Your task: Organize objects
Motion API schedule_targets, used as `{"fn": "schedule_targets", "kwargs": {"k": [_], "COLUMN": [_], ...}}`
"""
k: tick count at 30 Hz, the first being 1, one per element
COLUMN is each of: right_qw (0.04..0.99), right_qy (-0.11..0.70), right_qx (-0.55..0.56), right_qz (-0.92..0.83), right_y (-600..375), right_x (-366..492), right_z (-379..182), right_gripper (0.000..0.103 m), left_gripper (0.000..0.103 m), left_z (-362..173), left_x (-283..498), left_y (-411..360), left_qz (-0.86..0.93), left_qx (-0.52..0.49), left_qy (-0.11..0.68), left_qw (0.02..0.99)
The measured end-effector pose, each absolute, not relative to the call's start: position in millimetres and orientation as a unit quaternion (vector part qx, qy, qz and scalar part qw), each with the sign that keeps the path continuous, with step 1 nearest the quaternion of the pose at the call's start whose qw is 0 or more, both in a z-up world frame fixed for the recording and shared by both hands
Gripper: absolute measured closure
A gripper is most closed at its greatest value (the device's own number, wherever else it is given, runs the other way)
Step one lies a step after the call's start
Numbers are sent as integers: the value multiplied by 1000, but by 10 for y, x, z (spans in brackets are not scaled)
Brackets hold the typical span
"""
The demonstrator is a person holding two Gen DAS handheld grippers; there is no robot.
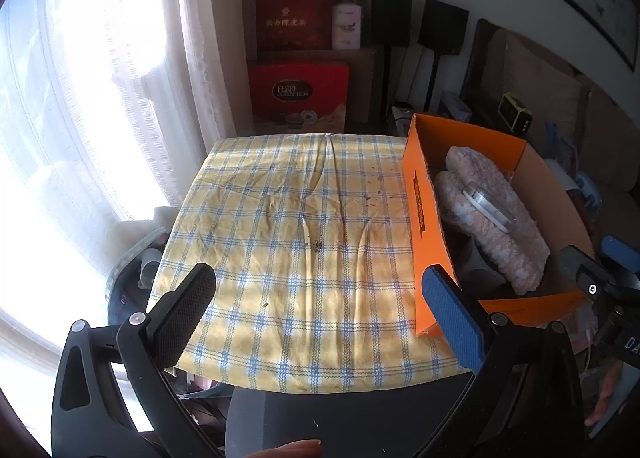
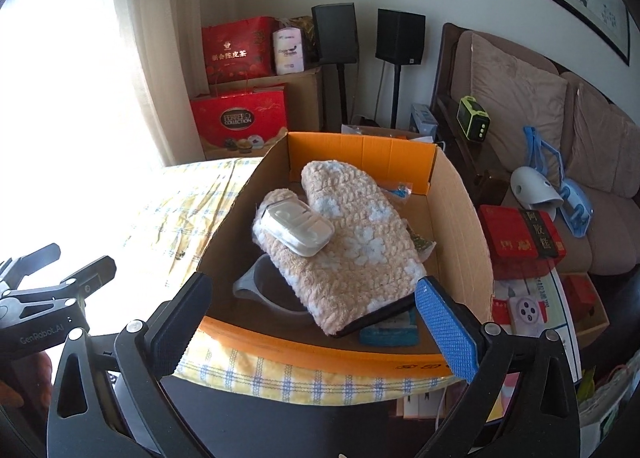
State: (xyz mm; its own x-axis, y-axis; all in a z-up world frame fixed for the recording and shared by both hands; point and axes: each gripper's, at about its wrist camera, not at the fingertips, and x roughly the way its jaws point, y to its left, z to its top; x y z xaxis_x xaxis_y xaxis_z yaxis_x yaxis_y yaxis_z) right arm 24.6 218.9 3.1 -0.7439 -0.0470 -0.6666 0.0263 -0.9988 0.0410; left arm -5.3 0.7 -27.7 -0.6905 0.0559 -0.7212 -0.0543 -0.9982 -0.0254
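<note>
1. Left gripper (image 1: pixel 320 314): fingers spread wide and holding nothing, poised above the near part of the checked tablecloth (image 1: pixel 280 217)
2. Right gripper (image 2: pixel 312 322): fingers likewise spread wide and holding nothing, at the near edge of the orange cardboard box (image 2: pixel 360 149)
3. Orange cardboard box: stands on the right side of the cloth-covered table, top open
4. Knitted mitt (image 2: pixel 352 242): beige with pale blue patches, lies inside the box
5. White case (image 2: pixel 298 230): rests on top of the mitt
6. Grey scoop (image 2: pixel 264 290): partly under the mitt, inside the box
7. Blue pad (image 2: pixel 388 332): flat against the near wall of the box
8. Sofa (image 2: pixel 592 145): right of the table, bearing assorted items
</note>
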Motion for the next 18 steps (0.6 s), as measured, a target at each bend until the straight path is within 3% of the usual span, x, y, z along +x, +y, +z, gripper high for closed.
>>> {"fn": "schedule_targets", "kwargs": {"k": [18], "right_qw": [14], "right_qy": [-12], "right_qx": [357], "right_qz": [-934], "right_y": [2159], "right_x": [238], "right_z": [7], "right_gripper": [1], "left_gripper": [0], "left_z": [-241], "left_x": [-16], "left_y": [30], "left_qz": [920], "left_qx": [-390], "left_qy": [-5], "left_qw": [41]}}
